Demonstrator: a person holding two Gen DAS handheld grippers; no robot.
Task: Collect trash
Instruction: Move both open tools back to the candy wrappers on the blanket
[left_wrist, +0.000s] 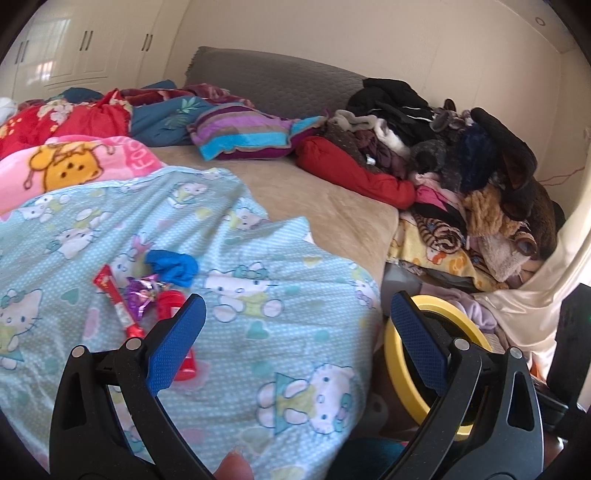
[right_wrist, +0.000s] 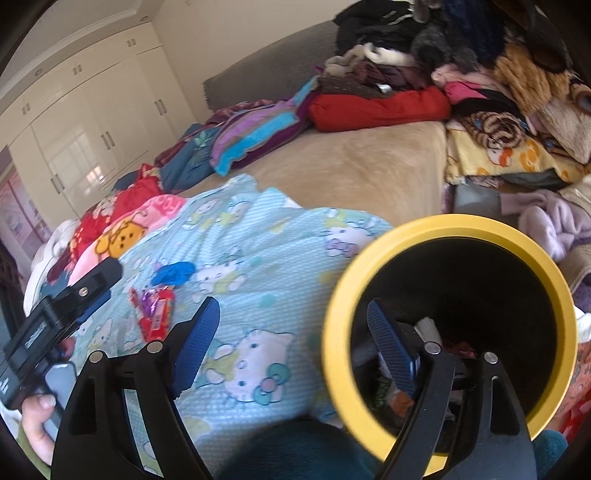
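Both grippers are gaping empty; the left gripper (left_wrist: 295, 325) should be straddling the wrappers (left_wrist: 144, 299) beside its left finger squarely.

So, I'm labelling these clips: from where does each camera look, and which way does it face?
Left wrist: on the left gripper, facing up the bed over the Hello Kitty blanket and wrappers; open jaws and a fingertip show.
Right wrist: on the right gripper, facing the same way; open jaws straddle the yellow bin rim; the left gripper and its hand show.
Shared: blanket, wrappers, blue scrap, bin, clothes pile.
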